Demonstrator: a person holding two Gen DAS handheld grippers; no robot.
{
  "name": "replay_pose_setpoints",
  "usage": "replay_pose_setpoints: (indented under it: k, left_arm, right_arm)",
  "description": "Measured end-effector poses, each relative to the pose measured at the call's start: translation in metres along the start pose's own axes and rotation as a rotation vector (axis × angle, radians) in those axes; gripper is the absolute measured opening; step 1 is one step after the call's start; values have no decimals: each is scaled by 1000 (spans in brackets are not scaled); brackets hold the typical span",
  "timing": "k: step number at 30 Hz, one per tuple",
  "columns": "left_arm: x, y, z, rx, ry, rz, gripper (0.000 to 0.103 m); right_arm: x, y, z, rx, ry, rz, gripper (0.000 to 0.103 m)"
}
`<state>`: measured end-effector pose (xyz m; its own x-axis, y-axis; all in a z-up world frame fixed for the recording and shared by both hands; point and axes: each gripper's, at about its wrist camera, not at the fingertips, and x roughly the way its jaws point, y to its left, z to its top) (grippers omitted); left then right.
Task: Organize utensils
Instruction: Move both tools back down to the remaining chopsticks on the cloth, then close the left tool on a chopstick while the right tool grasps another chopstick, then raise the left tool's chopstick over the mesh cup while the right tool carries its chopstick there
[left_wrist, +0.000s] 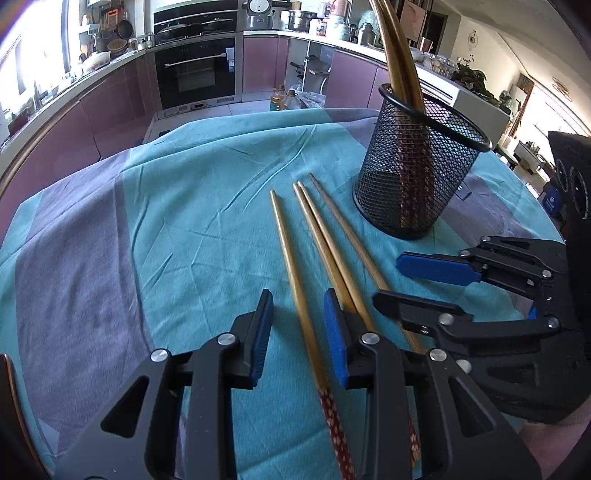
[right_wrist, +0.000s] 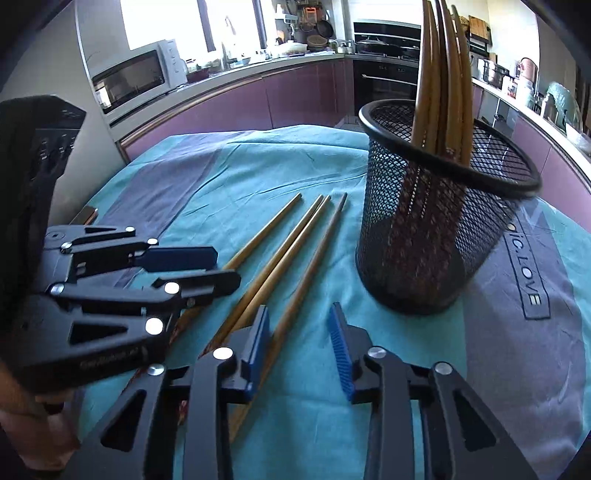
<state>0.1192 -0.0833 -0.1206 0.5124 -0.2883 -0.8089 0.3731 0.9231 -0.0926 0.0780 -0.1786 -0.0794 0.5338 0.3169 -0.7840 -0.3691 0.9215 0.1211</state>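
Observation:
Several wooden chopsticks (left_wrist: 317, 240) lie side by side on the teal cloth (left_wrist: 207, 206); they also show in the right wrist view (right_wrist: 291, 243). A black mesh holder (left_wrist: 417, 173) stands behind them with several chopsticks upright inside; it shows in the right wrist view too (right_wrist: 436, 221). My left gripper (left_wrist: 299, 314) is open, low over the cloth, with one chopstick (left_wrist: 295, 280) lying between its jaws. My right gripper (right_wrist: 299, 325) is open and empty just right of the lying chopsticks. Each gripper shows in the other's view, the right one (left_wrist: 391, 280) and the left one (right_wrist: 221, 266).
The table's far edge (left_wrist: 236, 118) drops off toward a kitchen with purple cabinets (left_wrist: 55, 147) and an oven (left_wrist: 195, 70). A microwave (right_wrist: 136, 77) stands at the far left. A grey cloth patch with lettering (right_wrist: 524, 273) lies right of the holder.

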Motion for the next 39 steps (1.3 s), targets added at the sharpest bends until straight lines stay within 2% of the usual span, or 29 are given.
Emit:
replay_pose_setpoints:
  k: [4, 7, 8, 12, 18, 23, 26, 39]
  left_arm:
    - [5, 1, 4, -7, 2, 10, 20]
    - [4, 5, 4, -37, 1, 1, 13]
    - [4, 5, 4, -46, 1, -5, 10]
    - [1, 9, 0, -90, -14, -7, 8]
    - [-14, 9, -6, -97, -42, -36, 8]
    - [-19, 2, -13, -71, -34, -67, 8]
    - [-16, 0, -15, -67, -19, -73, 8]
    - [1, 0, -6, -51, 27, -86, 10]
  right_arm:
    - [2, -4, 2, 36, -13, -2, 22]
    - [1, -10, -1, 83, -22, 30, 10]
    - [1, -11, -2, 97, -25, 37, 9]
    - [-3, -16, -5, 145, -46, 59, 6]
    - [-19, -16, -6, 142, -87, 91, 6]
    - [-19, -9, -8, 99, -49, 138, 6]
    - [-14, -8, -12, 79, -16, 140, 6]
    - [3, -9, 0, 49, 14, 123, 11]
